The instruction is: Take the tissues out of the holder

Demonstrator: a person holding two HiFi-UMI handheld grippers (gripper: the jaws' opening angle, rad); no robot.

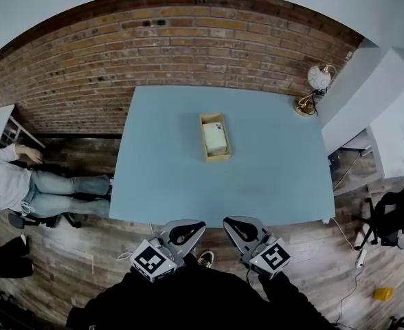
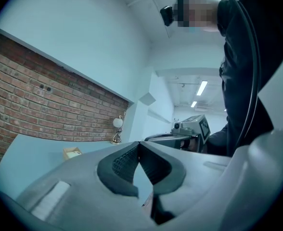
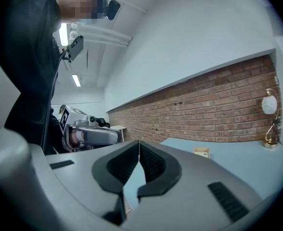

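Note:
A small wooden holder (image 1: 215, 137) with a white pack of tissues (image 1: 214, 138) in it sits near the middle of the light blue table (image 1: 271, 177). The holder also shows far off in the left gripper view (image 2: 72, 152) and in the right gripper view (image 3: 201, 152). My left gripper (image 1: 197, 225) and my right gripper (image 1: 227, 222) hang side by side just off the table's near edge, well short of the holder. Both are shut, tips touching, with nothing between them (image 2: 139, 144) (image 3: 139, 143).
A brick wall (image 1: 188, 40) runs behind the table. A globe lamp (image 1: 315, 82) stands at the table's far right corner. A person sits on a chair (image 1: 23, 191) to the left. White furniture (image 1: 387, 122) and a black chair (image 1: 401, 215) stand at the right.

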